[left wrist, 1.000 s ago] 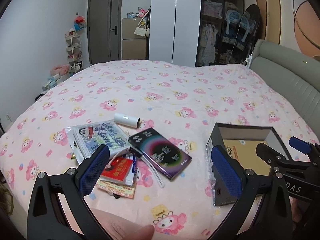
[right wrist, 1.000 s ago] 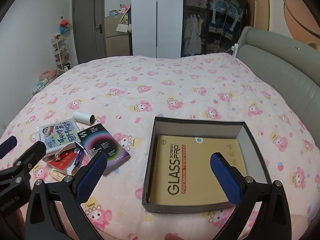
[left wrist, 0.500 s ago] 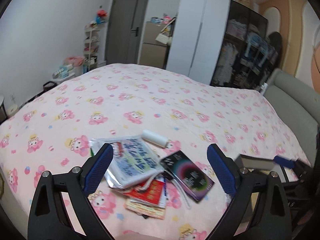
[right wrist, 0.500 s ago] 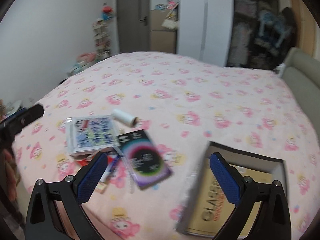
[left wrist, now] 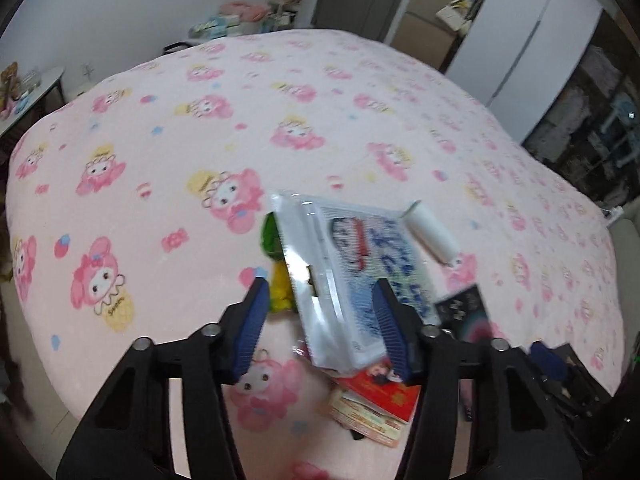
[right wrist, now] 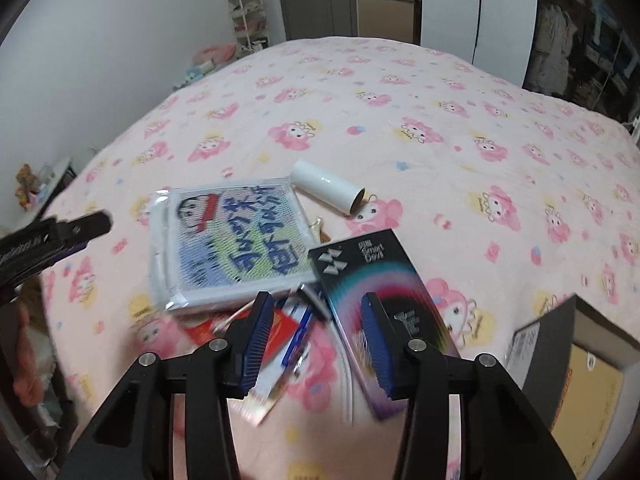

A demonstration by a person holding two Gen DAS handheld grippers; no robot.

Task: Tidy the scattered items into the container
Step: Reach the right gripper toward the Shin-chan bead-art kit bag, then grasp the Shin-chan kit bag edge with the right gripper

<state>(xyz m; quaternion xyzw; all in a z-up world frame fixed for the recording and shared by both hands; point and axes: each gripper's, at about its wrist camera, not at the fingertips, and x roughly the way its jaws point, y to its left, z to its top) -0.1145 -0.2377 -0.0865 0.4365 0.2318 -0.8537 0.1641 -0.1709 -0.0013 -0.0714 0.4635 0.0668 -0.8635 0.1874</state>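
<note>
A pile of loose items lies on the pink cartoon bedspread [left wrist: 200, 128]. On top is a bagged cartoon picture pack [left wrist: 360, 264] [right wrist: 236, 240], beside a white roll [right wrist: 326, 192] and a black "Smart Devil" box [right wrist: 384, 280]. A red packet [left wrist: 384, 392] and a blue pen [right wrist: 298, 336] lie underneath, and something green and yellow [left wrist: 276, 264] sticks out. My left gripper [left wrist: 320, 300] hovers over the pack's near end, jaws closing, pads not touching it. My right gripper [right wrist: 318, 312] hangs over the pen and the black box's edge, jaws also closing and gripping nothing. The dark cardboard container [right wrist: 548, 344] stands to the right.
The bed's near edge drops off just below the pile. A small side table [left wrist: 36, 92] stands by the wall at the left. A shelf rack [right wrist: 248, 12], a door and wardrobes line the far side. The left gripper's fingertip [right wrist: 92, 220] shows at the left.
Both grippers have swung left from the container to the pile and dropped lower. Their jaws have narrowed from wide open. The container has slid to the right edge of view.
</note>
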